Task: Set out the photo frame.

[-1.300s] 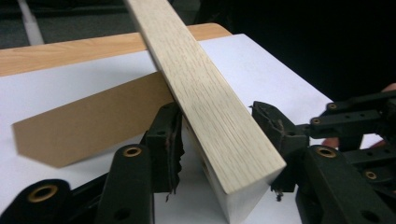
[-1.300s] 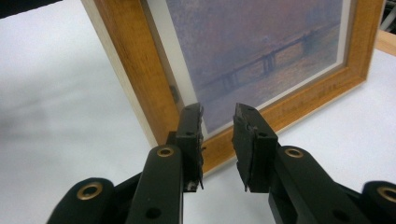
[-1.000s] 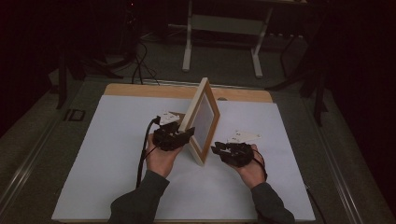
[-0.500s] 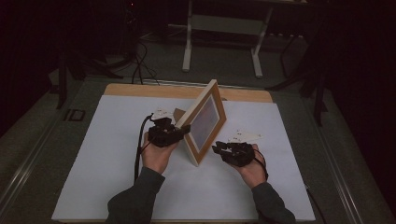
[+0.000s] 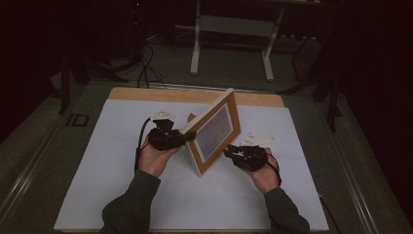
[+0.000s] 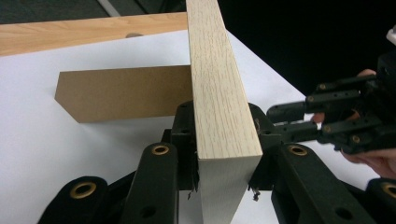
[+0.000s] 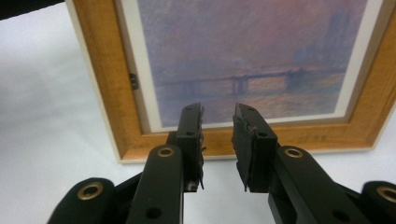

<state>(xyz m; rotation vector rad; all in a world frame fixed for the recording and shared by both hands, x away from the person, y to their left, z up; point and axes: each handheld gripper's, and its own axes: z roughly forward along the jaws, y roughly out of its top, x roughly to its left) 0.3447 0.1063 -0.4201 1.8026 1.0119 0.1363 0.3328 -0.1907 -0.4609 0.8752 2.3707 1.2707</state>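
A wooden picture frame point(image 5: 214, 131) with a hazy purple river print stands tilted on the white mat point(image 5: 97, 185). Its brown easel back point(image 6: 121, 91) sticks out behind. My left gripper point(image 5: 178, 139) has just been closing and is shut on the frame's pale side edge point(image 6: 219, 102), with a pad pressing on each face. My right gripper point(image 5: 231, 152) hovers low in front of the print. In the right gripper view its fingers point(image 7: 191, 135) stand apart with nothing between them, just short of the frame's bottom rail point(image 7: 299, 135).
A bare wooden strip point(image 5: 146, 93) of the table runs along the mat's far edge. Beyond it are a dark floor, white table legs point(image 5: 197, 44) and cables point(image 5: 143, 68). Open mat lies to the left and right of both hands.
The frame has swung from nearly edge-on so that its print faces the camera more, and it leans further. The left gripper has shifted a little left with it. The right hand has stayed put.
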